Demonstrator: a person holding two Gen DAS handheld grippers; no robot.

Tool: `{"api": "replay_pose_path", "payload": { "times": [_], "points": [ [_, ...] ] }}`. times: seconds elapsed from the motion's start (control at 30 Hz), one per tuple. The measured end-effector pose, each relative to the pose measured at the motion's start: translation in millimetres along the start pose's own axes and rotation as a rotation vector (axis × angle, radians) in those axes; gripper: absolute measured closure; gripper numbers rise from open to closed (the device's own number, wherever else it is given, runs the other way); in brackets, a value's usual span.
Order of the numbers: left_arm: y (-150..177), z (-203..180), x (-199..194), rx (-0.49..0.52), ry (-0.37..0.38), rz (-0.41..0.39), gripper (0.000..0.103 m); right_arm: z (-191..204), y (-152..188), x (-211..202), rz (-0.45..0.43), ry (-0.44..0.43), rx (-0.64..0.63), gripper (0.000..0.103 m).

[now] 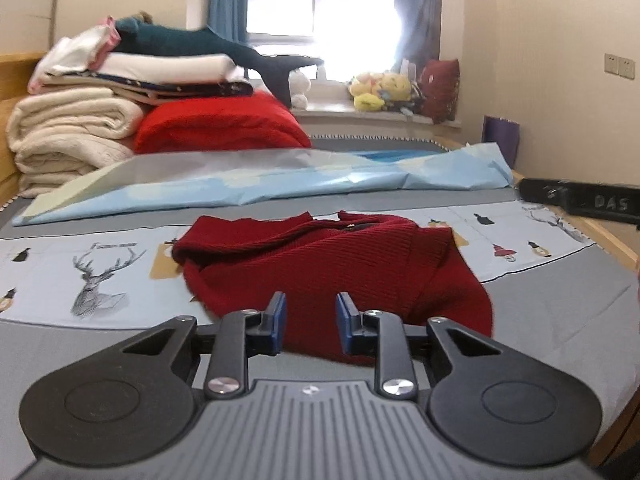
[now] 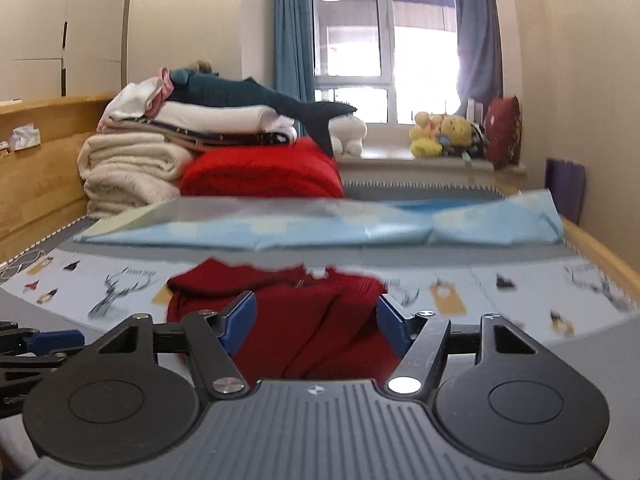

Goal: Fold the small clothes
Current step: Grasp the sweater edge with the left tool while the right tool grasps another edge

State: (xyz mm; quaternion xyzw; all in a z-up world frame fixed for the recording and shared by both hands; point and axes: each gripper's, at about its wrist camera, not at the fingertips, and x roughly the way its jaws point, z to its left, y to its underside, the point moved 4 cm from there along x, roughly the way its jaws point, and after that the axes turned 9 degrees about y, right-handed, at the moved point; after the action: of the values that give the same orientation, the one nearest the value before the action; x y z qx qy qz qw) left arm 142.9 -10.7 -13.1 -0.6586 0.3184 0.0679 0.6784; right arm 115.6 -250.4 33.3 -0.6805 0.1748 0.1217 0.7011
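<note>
red sweater point(image 1: 336, 272) on bed | left fingers point(image 1: 280, 316) spread, empty | right fingers point(image 2: 240, 320) spread, empty | blanket stack point(image 1: 72, 132) behind

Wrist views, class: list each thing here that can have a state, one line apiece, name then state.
dark red sweater: partly folded, rumpled, lying on the bed.
left gripper: open, nothing pinched.
right gripper: open wide, nothing pinched.
curtains: drawn aside.
blankets: folded, stacked.
light blue sheet: spread loosely, creased.
</note>
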Motion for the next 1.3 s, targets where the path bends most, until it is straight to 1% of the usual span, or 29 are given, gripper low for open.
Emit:
{"api": "replay_pose_path", "payload": {
  "times": [0.07,0.1,0.17,0.2,0.27,0.3,0.33,0.4,0.43,0.47,0.53,0.57,0.7,0.73,0.77,0.8,0.83,0.87,0.93,1.03,1.13,1.17,1.23,1.3],
  "points": [
    [-4,17,32,-0.002,0.009,0.050,0.074,-11,-5,22,-0.004,0.034,0.009,0.036],
    [-2,28,49,-0.019,0.000,0.080,0.074,-16,-4,31,0.000,0.045,0.023,0.036],
    [4,51,82,-0.055,-0.014,0.139,0.073,-25,7,45,0.021,0.063,0.071,0.036],
    [11,63,98,-0.087,-0.004,0.176,0.073,-28,16,50,0.043,0.066,0.091,0.036],
    [25,86,124,-0.188,0.022,0.225,0.073,-29,32,64,0.142,0.084,0.083,0.040],
    [28,97,137,-0.238,0.028,0.244,0.073,-30,34,65,0.152,0.087,0.079,0.042],
    [32,106,148,-0.287,0.039,0.260,0.071,-30,33,66,0.136,0.075,0.077,0.042],
    [38,122,164,-0.387,0.055,0.255,0.064,-26,31,70,0.111,0.052,0.038,0.042],
    [42,131,171,-0.431,0.050,0.255,0.053,-23,32,73,0.110,0.049,0.018,0.042],
    [46,139,179,-0.476,0.043,0.252,0.045,-22,33,77,0.114,0.047,0.001,0.042],
    [54,153,194,-0.577,0.057,0.264,0.044,-22,33,82,0.122,0.041,-0.005,0.042],
    [56,159,200,-0.629,0.076,0.262,0.042,-23,32,84,0.125,0.039,0.004,0.042],
    [71,172,219,-0.790,0.128,0.250,0.040,-26,26,83,0.127,0.039,0.036,0.041],
    [73,173,224,-0.826,0.141,0.252,0.041,-28,26,83,0.129,0.045,0.039,0.041],
    [75,172,225,-0.840,0.144,0.245,0.046,-30,26,84,0.132,0.050,0.042,0.041],
    [74,172,226,-0.837,0.149,0.236,0.052,-31,27,85,0.135,0.054,0.046,0.041],
    [72,170,227,-0.826,0.162,0.227,0.069,-32,27,86,0.140,0.058,0.052,0.041],
    [70,167,224,-0.806,0.162,0.214,0.089,-33,27,88,0.144,0.061,0.057,0.041],
    [64,163,215,-0.748,0.136,0.184,0.093,-35,27,89,0.147,0.070,0.067,0.041],
    [53,155,192,-0.655,0.100,0.163,0.095,-35,29,91,0.154,0.090,0.073,0.040],
    [35,160,155,-0.638,0.108,0.140,0.097,-36,31,94,0.161,0.109,0.082,0.040],
    [24,163,142,-0.633,0.119,0.133,0.097,-36,32,95,0.161,0.112,0.088,0.040],
    [11,171,109,-0.574,0.133,0.119,0.098,-37,32,96,0.156,0.120,0.102,0.040],
    [5,182,74,-0.515,0.121,0.135,0.098,-39,33,97,0.155,0.131,0.122,0.040]
  ]
}}
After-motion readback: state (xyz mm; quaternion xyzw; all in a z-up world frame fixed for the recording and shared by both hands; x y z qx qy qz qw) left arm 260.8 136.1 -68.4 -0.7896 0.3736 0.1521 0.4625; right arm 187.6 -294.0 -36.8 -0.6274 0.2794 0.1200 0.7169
